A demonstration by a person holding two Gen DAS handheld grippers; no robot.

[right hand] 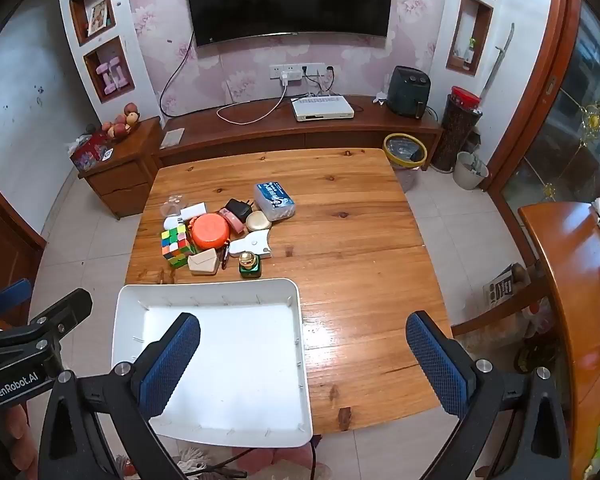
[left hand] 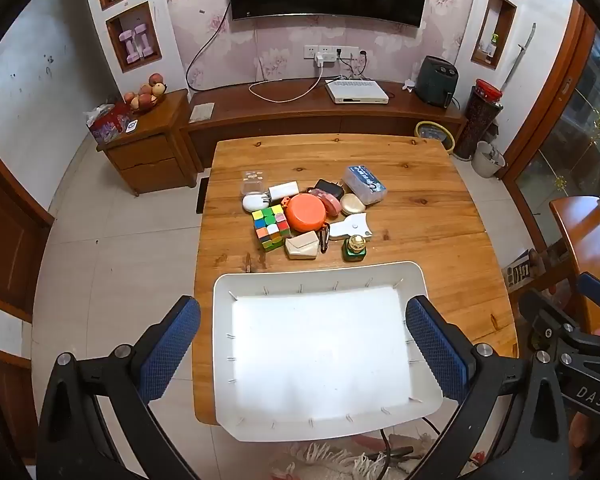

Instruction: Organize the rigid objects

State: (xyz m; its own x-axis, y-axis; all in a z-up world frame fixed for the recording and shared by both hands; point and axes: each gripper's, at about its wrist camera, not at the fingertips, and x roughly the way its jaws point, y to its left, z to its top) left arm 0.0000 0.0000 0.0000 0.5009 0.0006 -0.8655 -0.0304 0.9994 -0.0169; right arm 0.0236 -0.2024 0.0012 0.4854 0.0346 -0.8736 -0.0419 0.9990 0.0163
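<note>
Wooden counter point(left hand: 440, 240) carried a clutter of small objects point(left hand: 306, 216) just beyond an empty white tray point(left hand: 320, 276). Left gripper point(left hand: 304, 350) and right gripper point(right hand: 304, 360) hovered above, jaws wide, holding nothing.

Room evenly lit, pics sharp. White tray point(left hand: 414, 276) floor is blown out w/ glare; sheen is seen on table point(right hand: 340, 336). Fisheye bending and dark vignette at 10–2 o'clock.

The left gripper point(left hand: 303, 348) tilts steeply down, its blue-padded fingers point(left hand: 170, 344) spread wide with nothing between them. The right gripper point(right hand: 303, 360) tilts down just as steeply to the right of it, likewise wide apart and holding nothing. The two are side by side at the near edge.
</note>
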